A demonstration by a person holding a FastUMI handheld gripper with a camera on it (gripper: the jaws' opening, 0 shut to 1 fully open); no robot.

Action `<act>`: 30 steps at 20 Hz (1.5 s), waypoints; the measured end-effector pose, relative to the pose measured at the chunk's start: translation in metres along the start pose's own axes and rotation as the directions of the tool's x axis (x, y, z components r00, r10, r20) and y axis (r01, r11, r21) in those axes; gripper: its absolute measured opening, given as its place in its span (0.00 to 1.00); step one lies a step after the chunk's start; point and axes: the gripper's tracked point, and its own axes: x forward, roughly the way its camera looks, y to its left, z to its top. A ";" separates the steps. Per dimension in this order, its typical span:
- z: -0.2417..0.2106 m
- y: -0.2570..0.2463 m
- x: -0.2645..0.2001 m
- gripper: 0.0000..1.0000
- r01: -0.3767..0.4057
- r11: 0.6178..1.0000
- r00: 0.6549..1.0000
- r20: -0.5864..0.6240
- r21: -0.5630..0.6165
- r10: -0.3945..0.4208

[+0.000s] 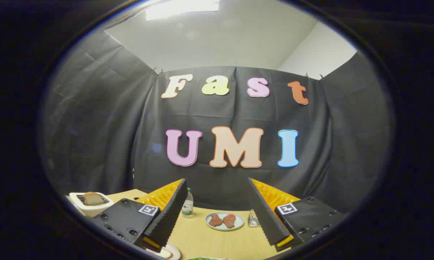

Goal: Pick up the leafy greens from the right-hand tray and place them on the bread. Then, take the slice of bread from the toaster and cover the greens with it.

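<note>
Light: bright ceiling panel (182,8) at upper centre, slightly blown out
Scene: dim below, soft shadows
Edges: strong fisheye curving, blurred rim

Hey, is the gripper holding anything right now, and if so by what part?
Nothing is held. The gripper is open, its fingers spread wide above the table, with the plate of meat beyond them.

One toaster (90,206) is holding one bread slice (93,198). One bottle (187,205), one glass (253,219) and one plate (224,227) bearing two reddish pieces (222,220) are standing on the counter (202,242).
</note>
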 end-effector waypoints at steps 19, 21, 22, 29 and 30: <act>-0.020 -0.008 0.001 1.00 -0.060 0.997 0.998 -0.025 0.041 0.061; -0.023 -0.011 0.000 1.00 -0.072 0.997 0.997 -0.030 0.038 0.073; -0.024 -0.012 0.001 1.00 -0.083 0.996 0.996 -0.034 0.036 0.084; -0.053 -0.016 0.004 1.00 -0.230 0.973 0.966 -0.122 -0.009 0.227; -0.057 -0.018 0.004 1.00 -0.251 0.968 0.959 -0.137 -0.016 0.247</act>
